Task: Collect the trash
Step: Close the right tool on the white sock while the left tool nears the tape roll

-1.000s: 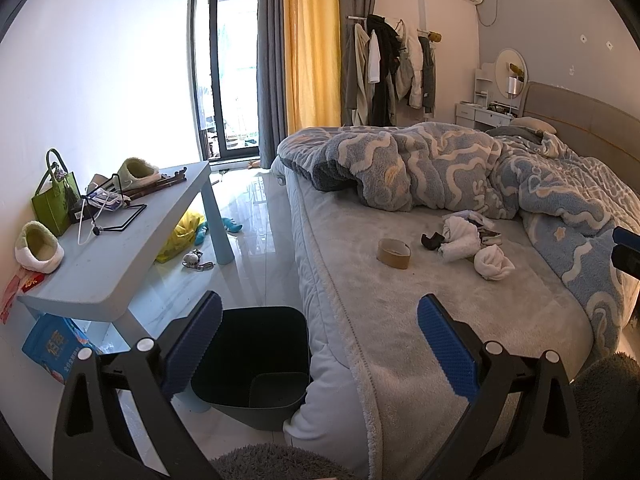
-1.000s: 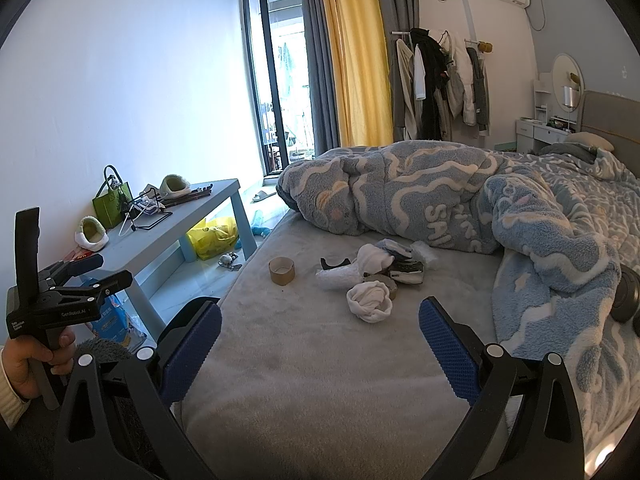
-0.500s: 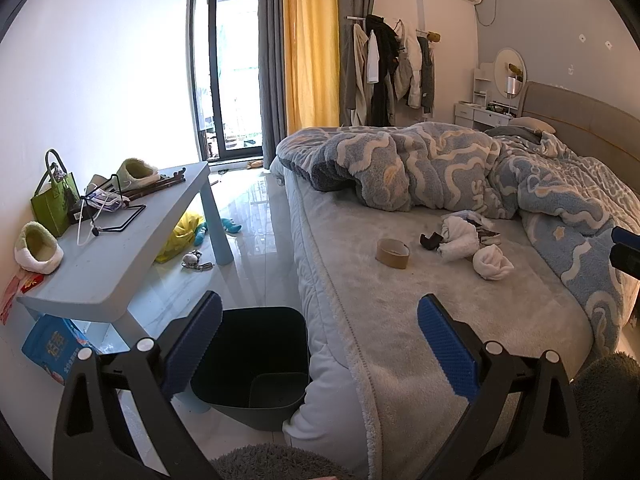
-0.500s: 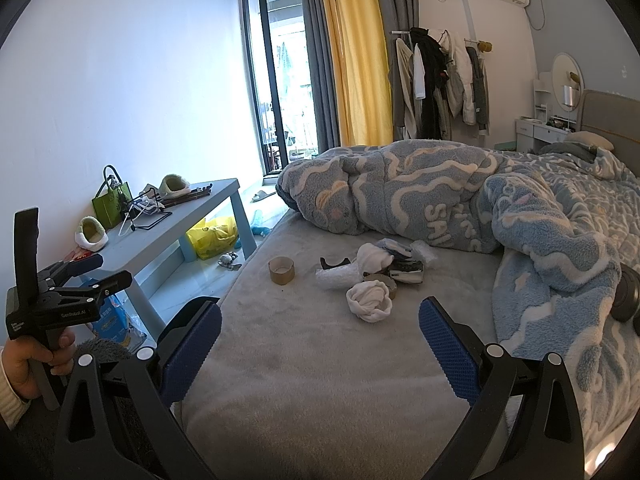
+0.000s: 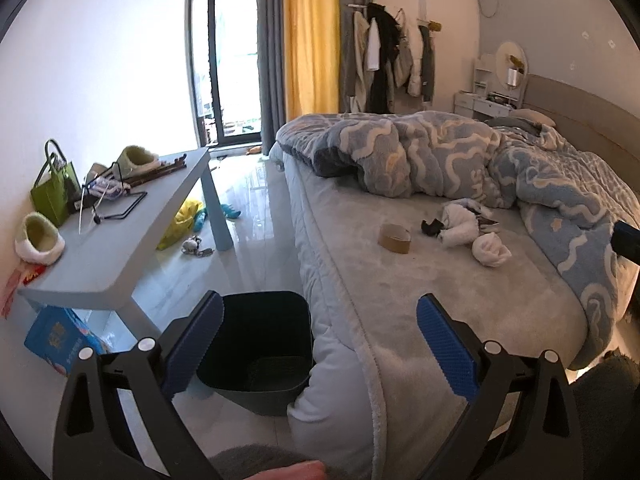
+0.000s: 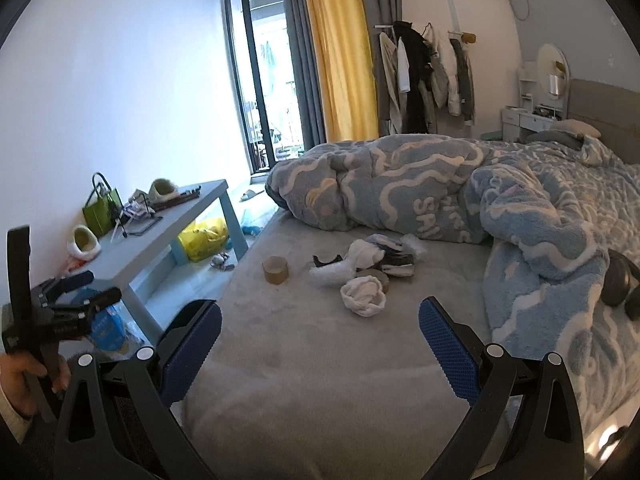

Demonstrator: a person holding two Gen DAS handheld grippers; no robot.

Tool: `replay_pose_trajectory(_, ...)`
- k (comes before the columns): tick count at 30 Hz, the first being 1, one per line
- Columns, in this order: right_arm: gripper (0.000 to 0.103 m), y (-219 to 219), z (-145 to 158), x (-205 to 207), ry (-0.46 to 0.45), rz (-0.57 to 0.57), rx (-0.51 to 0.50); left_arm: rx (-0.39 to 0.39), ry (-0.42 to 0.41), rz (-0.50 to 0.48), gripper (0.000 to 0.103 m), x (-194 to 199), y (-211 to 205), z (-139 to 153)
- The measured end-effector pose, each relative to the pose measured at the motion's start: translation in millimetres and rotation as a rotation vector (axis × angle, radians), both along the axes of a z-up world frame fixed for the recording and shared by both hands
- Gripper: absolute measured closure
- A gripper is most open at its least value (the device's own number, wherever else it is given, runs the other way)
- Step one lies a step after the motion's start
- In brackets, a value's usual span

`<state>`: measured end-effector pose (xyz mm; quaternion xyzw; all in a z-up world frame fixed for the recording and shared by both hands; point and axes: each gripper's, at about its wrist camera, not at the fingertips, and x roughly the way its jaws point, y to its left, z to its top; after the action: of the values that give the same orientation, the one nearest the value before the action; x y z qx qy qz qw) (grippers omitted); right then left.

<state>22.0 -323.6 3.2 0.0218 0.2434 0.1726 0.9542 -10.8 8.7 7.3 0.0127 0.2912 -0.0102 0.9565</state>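
Compared with a second ago nothing has shifted: my left gripper [image 5: 318, 336] remains spread and empty above the dark trash bin [image 5: 260, 350] at the bed's foot, so collection has not started. My right gripper [image 6: 320, 338], likewise spread and empty, faces the tape roll [image 6: 275, 270], which stands on its flat end, axis upright, on the grey bedspread [image 6: 304, 364], and the crumpled white wad [image 6: 363, 295] has no clear long axis.

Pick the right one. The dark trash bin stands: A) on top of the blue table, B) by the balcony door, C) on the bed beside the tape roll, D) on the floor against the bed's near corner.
D: in the left wrist view the dark trash bin sits on the tiled floor, tucked against the bed at its near corner, beside the blue table.
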Motion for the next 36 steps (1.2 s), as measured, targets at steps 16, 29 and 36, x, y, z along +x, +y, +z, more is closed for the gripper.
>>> replay_pose_trajectory(16,0.003,20,-33,44,0.099,-0.096,-0.116,0.045,-0.026,-0.159,0.004,30,-30,-1)
replay_pose_trajectory(29,0.003,19,-76,120,0.161,-0.110,-0.118,0.002,0.034,-0.244,0.005,106,-39,-33)
replay_pose_trajectory(36,0.003,25,-102,157,0.224,-0.078,-0.154,-0.049,0.066,-0.239,0.008,144,-35,-48)
